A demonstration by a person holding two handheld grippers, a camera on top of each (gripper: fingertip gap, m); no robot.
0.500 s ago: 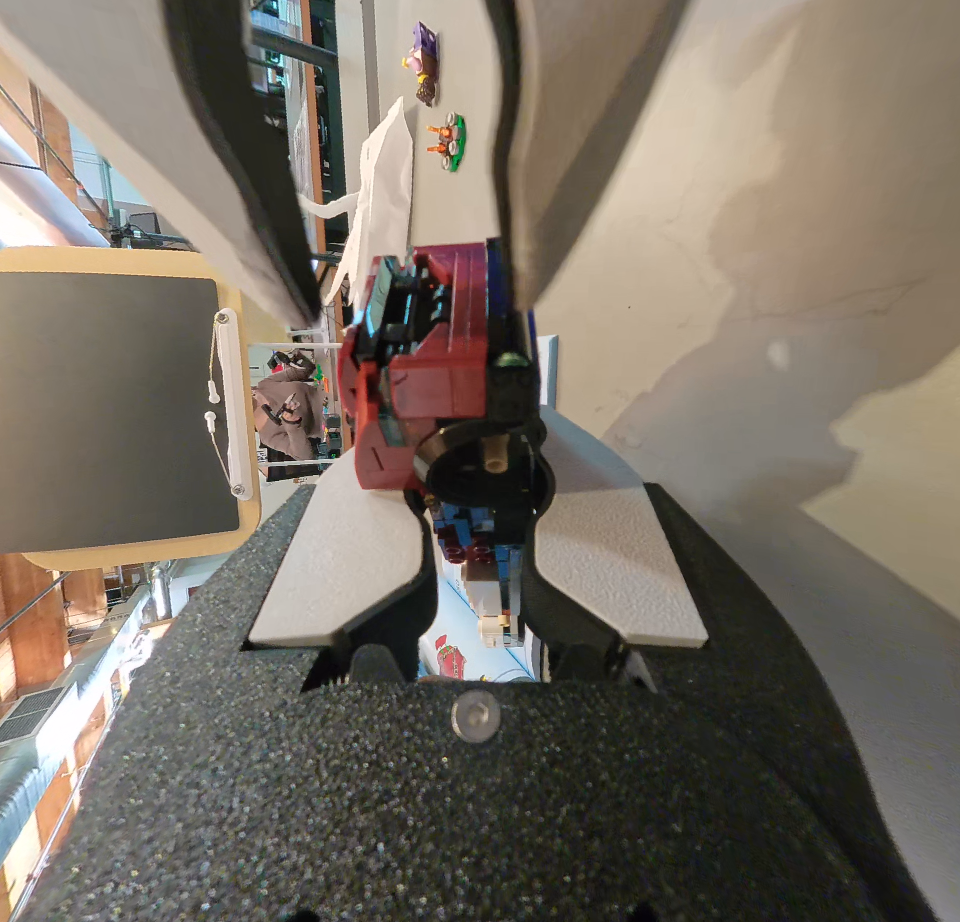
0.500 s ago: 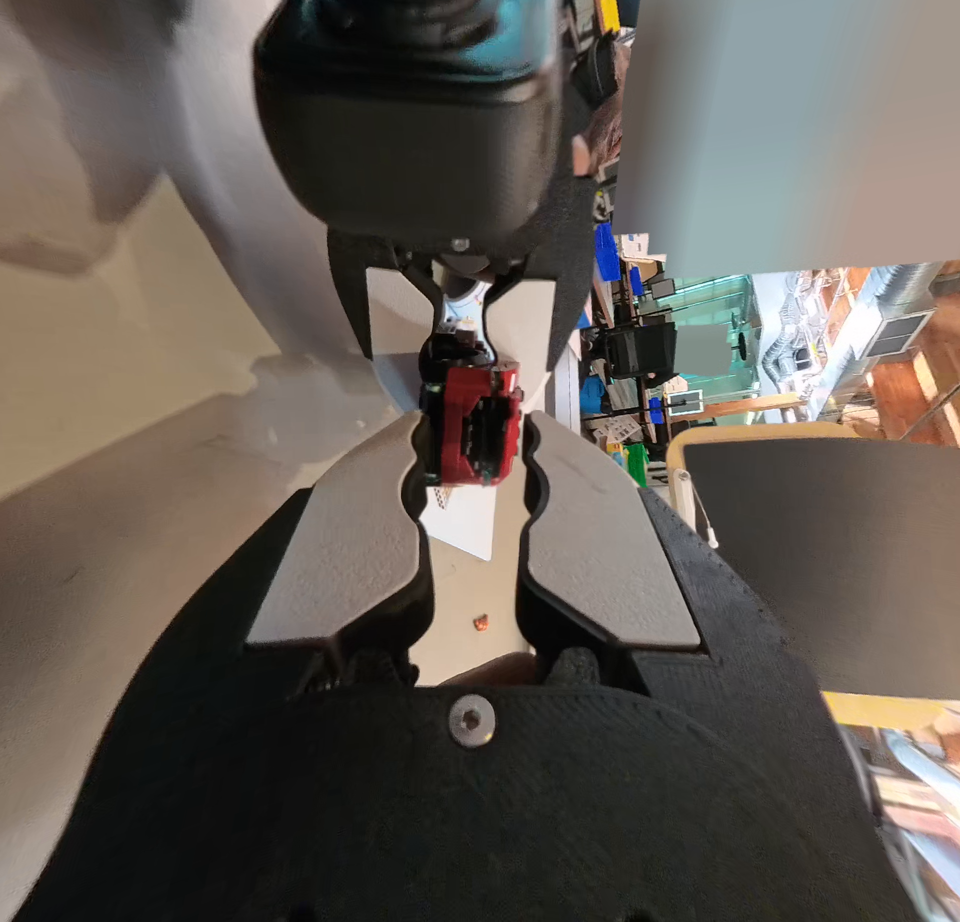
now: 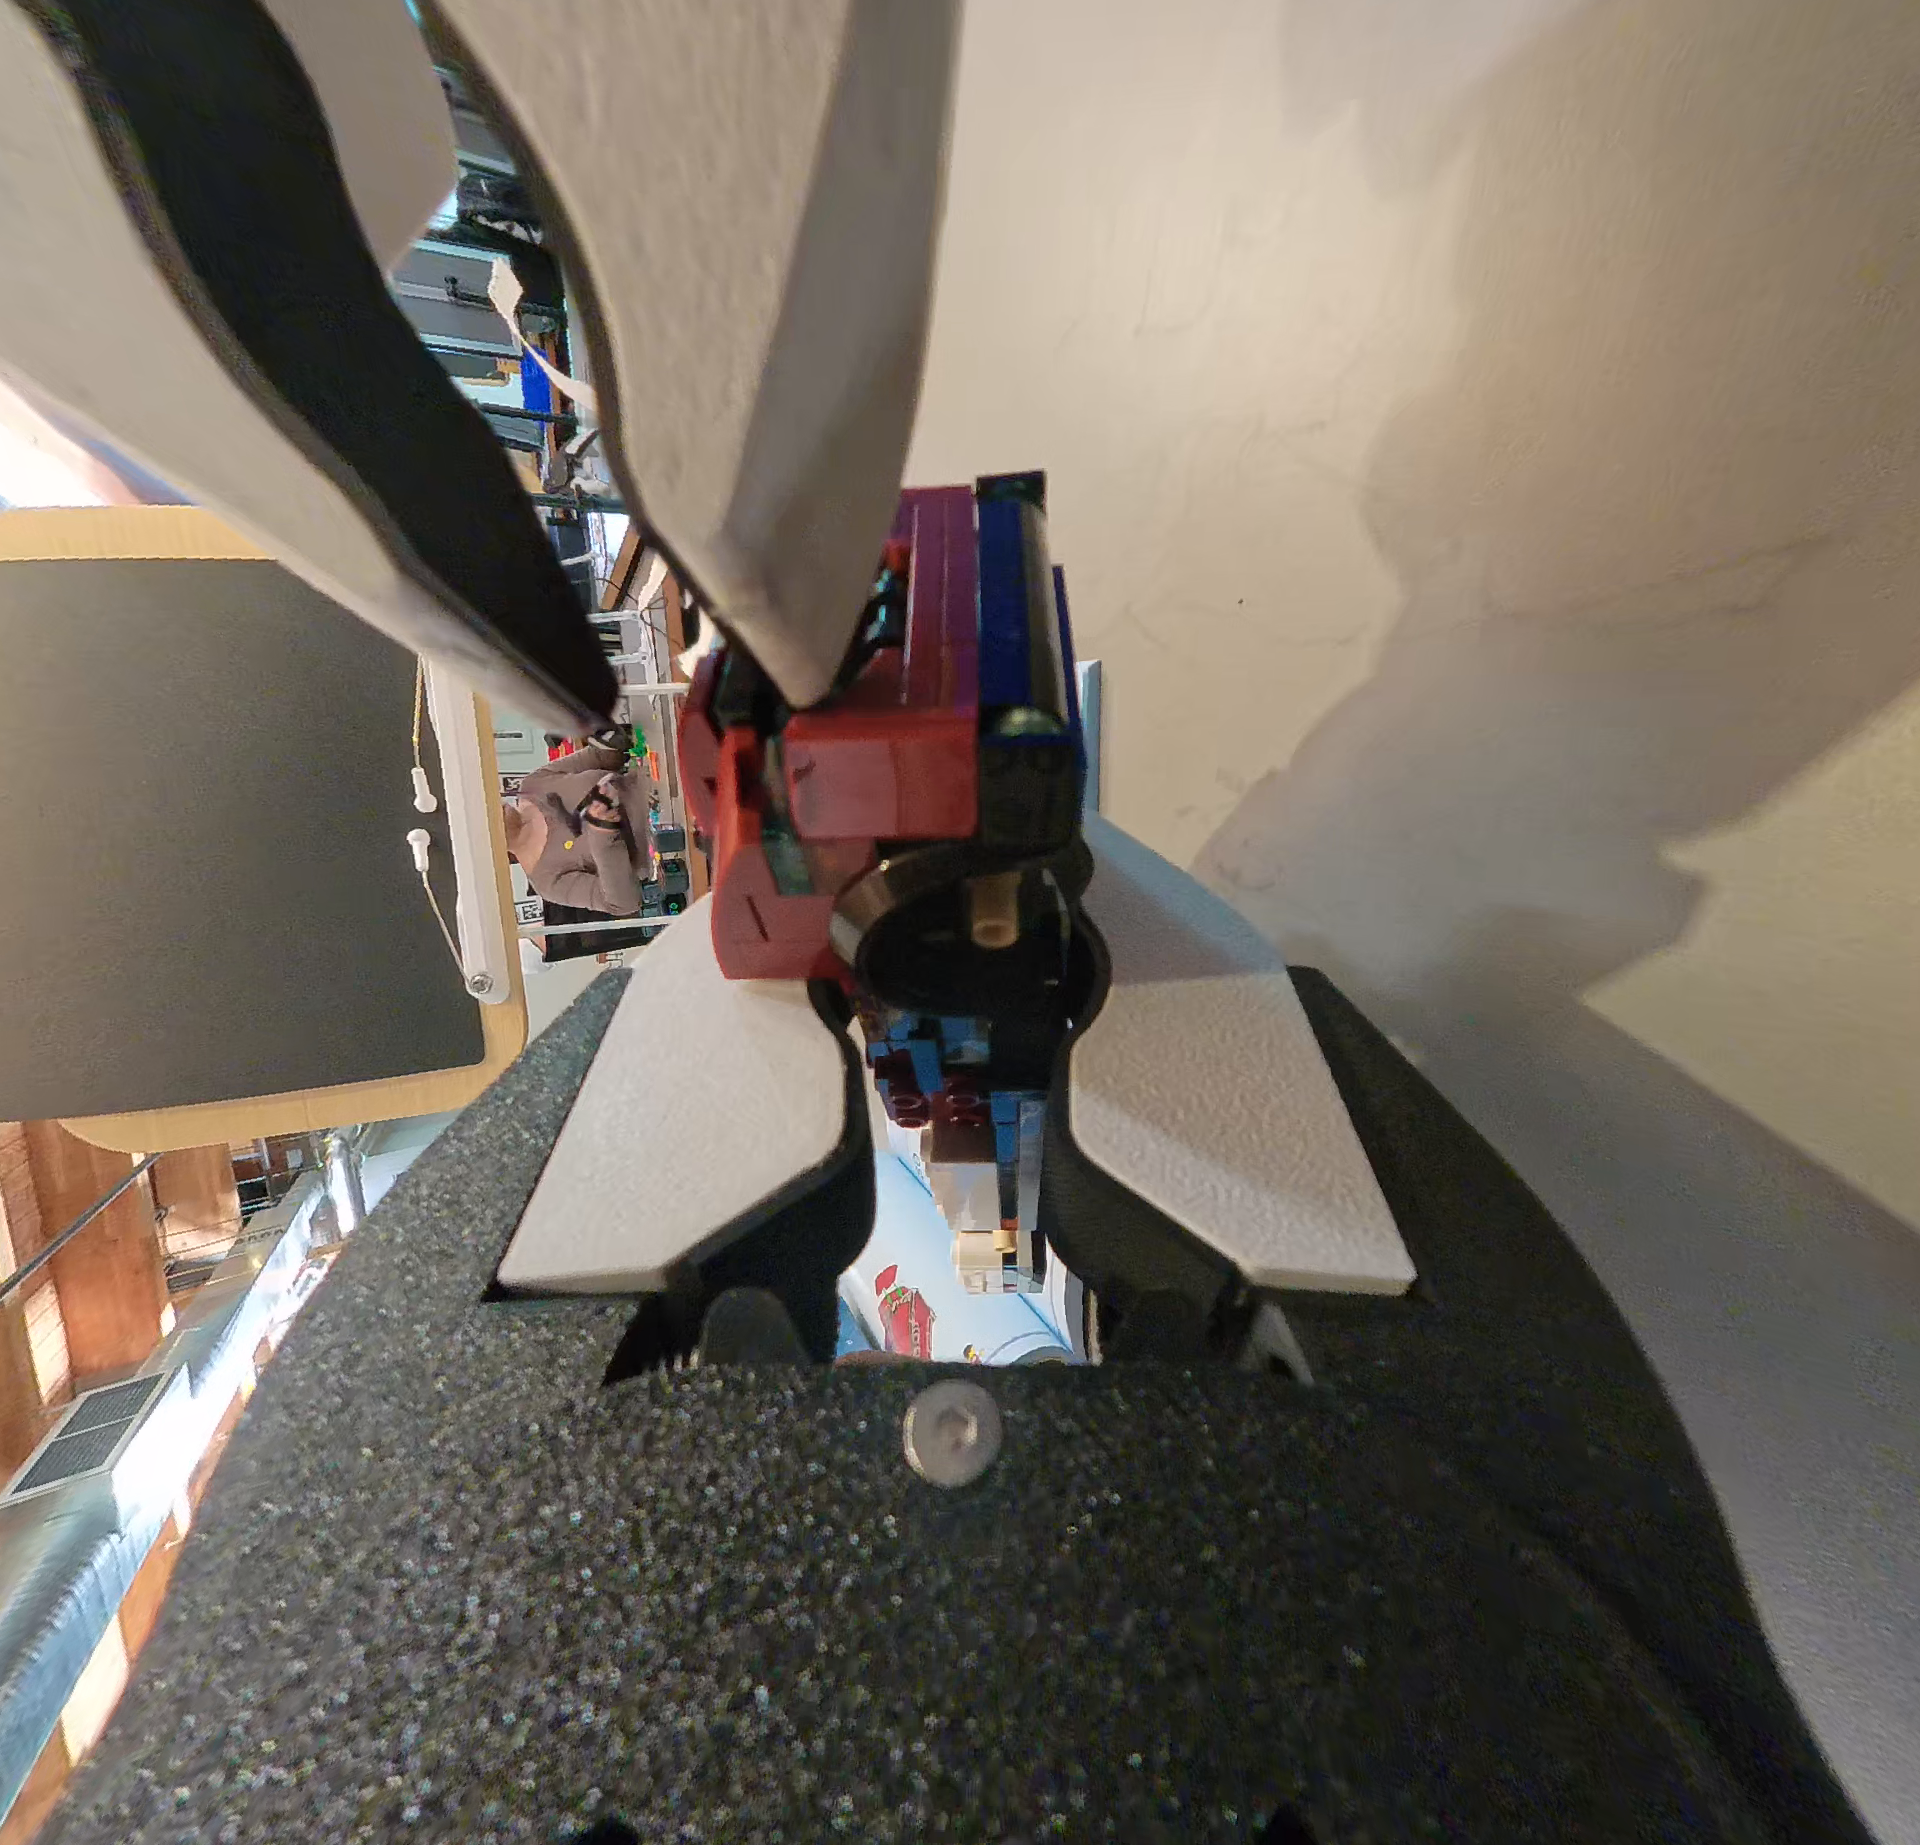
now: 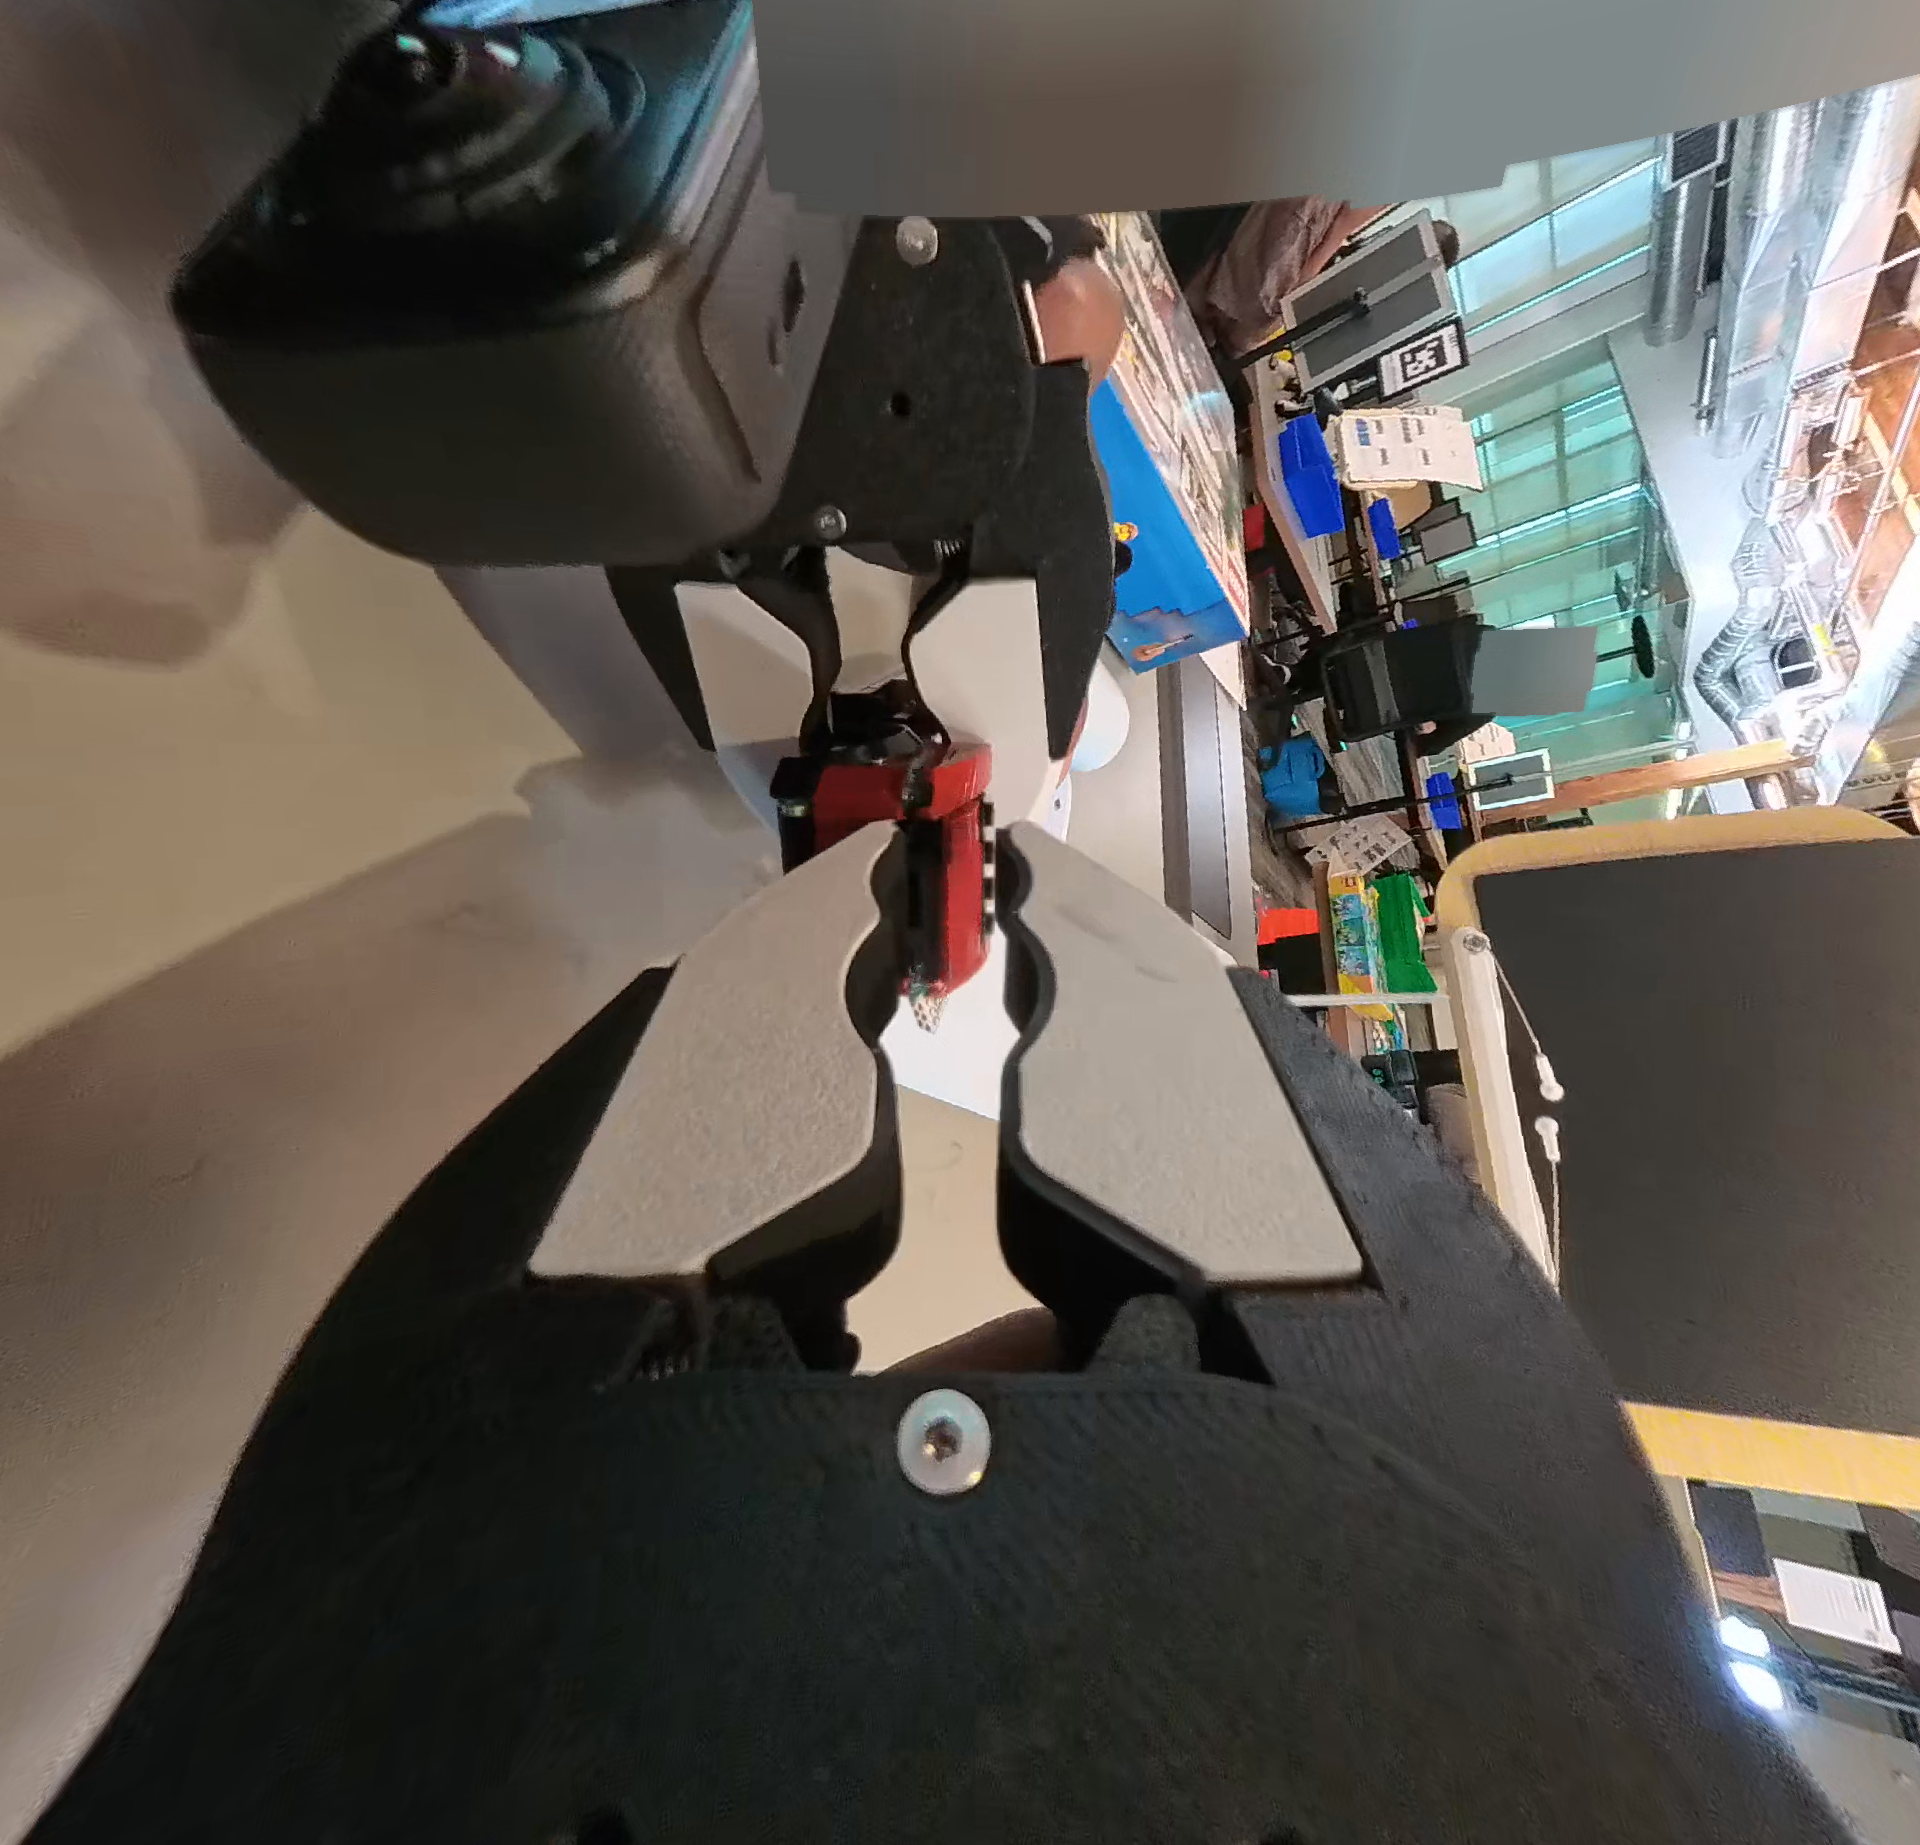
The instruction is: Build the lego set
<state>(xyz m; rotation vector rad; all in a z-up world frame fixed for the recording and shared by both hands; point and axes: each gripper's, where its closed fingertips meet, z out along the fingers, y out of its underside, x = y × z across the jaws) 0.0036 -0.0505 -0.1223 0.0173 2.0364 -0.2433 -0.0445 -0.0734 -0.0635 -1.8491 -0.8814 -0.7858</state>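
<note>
The left claw (image 3: 961, 948) pinches a red and blue brick-built vehicle (image 3: 894, 756) by its black wheel end, held above the pale worktop (image 3: 1455, 341). The right claw (image 4: 948, 860) has its pads closed around the vehicle's red far end, though contact is unclear.

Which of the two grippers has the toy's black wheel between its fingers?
The left gripper: the toy brick vehicle's black wheel sits between its fingers. The right gripper reaches the red body end instead.
</note>
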